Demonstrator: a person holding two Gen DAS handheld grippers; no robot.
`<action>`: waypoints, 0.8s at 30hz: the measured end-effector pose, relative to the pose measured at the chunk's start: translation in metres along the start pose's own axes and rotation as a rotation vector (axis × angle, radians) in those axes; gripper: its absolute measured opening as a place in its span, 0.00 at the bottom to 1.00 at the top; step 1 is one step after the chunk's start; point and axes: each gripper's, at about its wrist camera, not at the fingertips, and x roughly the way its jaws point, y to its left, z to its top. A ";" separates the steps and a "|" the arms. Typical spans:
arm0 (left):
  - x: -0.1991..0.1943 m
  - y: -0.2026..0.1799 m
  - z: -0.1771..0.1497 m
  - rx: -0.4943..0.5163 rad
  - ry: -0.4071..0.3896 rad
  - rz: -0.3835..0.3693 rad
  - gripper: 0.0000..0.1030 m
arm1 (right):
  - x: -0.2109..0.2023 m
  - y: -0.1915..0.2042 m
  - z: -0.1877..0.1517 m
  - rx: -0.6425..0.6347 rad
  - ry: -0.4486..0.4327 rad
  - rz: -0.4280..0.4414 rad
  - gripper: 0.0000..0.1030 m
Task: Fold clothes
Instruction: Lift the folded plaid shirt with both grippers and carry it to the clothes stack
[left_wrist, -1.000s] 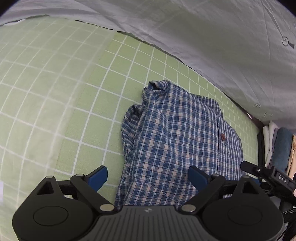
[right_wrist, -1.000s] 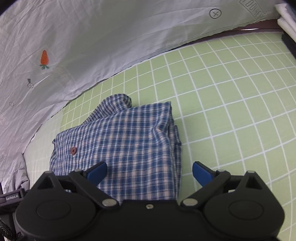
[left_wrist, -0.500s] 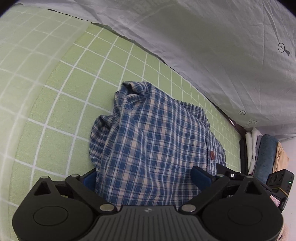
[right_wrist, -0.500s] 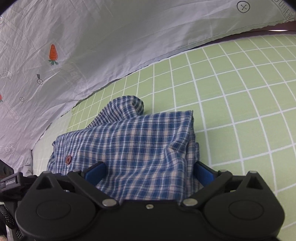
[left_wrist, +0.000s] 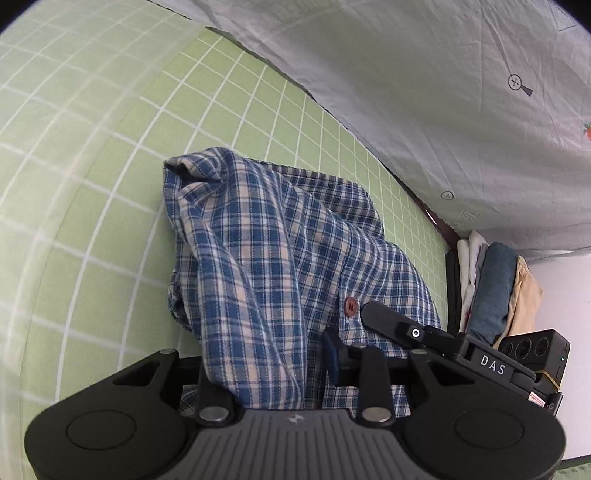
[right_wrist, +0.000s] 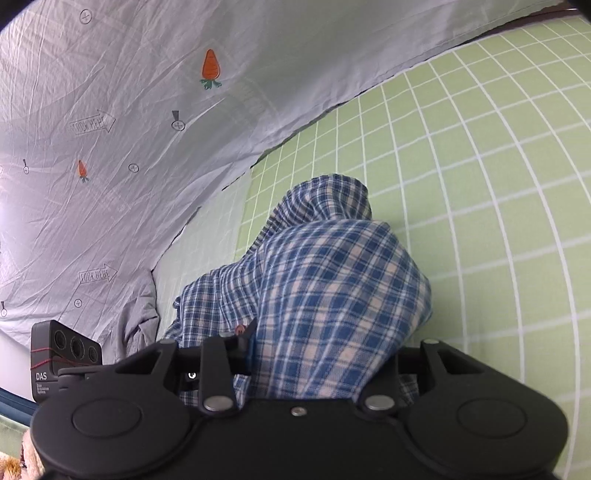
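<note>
Both of your grippers have pushed forward onto the near edge of the plaid shirt (left_wrist: 280, 258) since a second ago, when they hovered wide open just short of it; the fabric, flat then, now rises in a bunched ridge between each pair of fingers.

Your left gripper (left_wrist: 264, 363) has its jaws closing, with a thick fold of the blue, white and tan checked cloth gathered between them and draped over the left finger. Your right gripper (right_wrist: 321, 354) is closing too, and a rounded hump of the same shirt fills the space between its fingers; the blue pad (right_wrist: 250, 345) on its left finger presses against the cloth.

The shirt lies on a light green sheet with a white grid (left_wrist: 92, 184). Its far end, with a rolled collar or cuff, rests flat on the sheet, while the near end is lifted into your grippers. A dark red button (left_wrist: 349, 305) shows on the shirt's right half in the left view, just beside the tip of your other gripper.

Beyond the shirt, a wrinkled grey cloth printed with small carrots (right_wrist: 210, 68) runs along the far side. At the far right in the left view, a stack of folded clothes (left_wrist: 495, 288) sits off the green sheet.
</note>
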 end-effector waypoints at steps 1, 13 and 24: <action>-0.006 0.001 -0.012 0.000 0.007 0.003 0.34 | -0.008 0.007 -0.013 -0.002 0.002 -0.012 0.40; -0.024 -0.001 -0.089 0.071 0.153 -0.028 0.34 | -0.074 0.035 -0.117 0.072 -0.051 -0.185 0.41; 0.021 -0.096 -0.143 0.208 0.160 -0.052 0.34 | -0.169 -0.011 -0.139 0.038 -0.175 -0.254 0.41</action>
